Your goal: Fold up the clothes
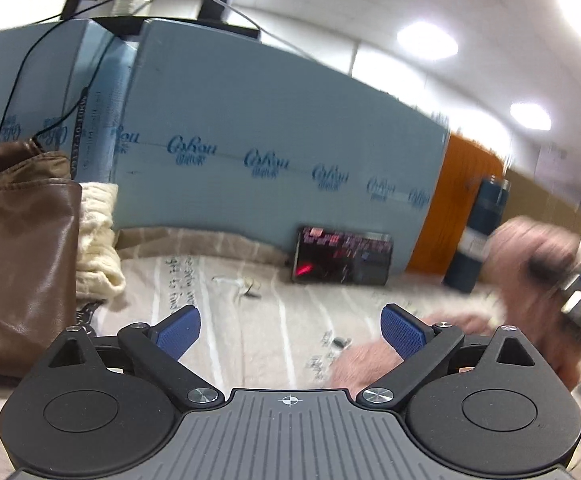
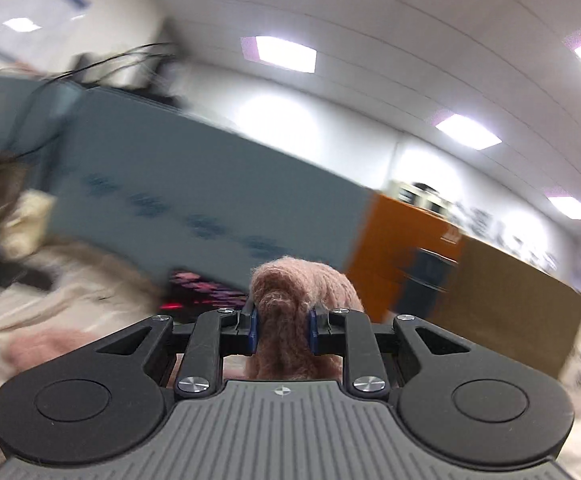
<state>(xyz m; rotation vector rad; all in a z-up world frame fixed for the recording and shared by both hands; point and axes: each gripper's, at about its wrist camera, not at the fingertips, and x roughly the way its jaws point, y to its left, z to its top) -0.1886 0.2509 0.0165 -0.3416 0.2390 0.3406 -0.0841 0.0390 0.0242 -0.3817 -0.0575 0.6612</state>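
Observation:
A fuzzy pink knit garment (image 2: 290, 292) is bunched between the blue pads of my right gripper (image 2: 282, 328), which is shut on it and holds it lifted; the view is motion-blurred. More of the pink knit (image 2: 46, 344) lies low at the left on the table. In the left wrist view my left gripper (image 1: 290, 332) is open above the striped beige cloth (image 1: 250, 320), with nothing between its blue pads (image 1: 178, 332). The pink garment (image 1: 370, 364) shows blurred just right of that gripper and rises toward the blurred right gripper (image 1: 570, 280).
A brown leather piece (image 1: 18, 260) and a cream knit (image 1: 98, 240) are piled at the left. A light blue foam board (image 1: 270, 140) walls the back, with a dark lit screen (image 1: 342, 260) leaning on it. A dark teal bottle (image 1: 478, 232) and an orange panel (image 1: 462, 200) stand at the right.

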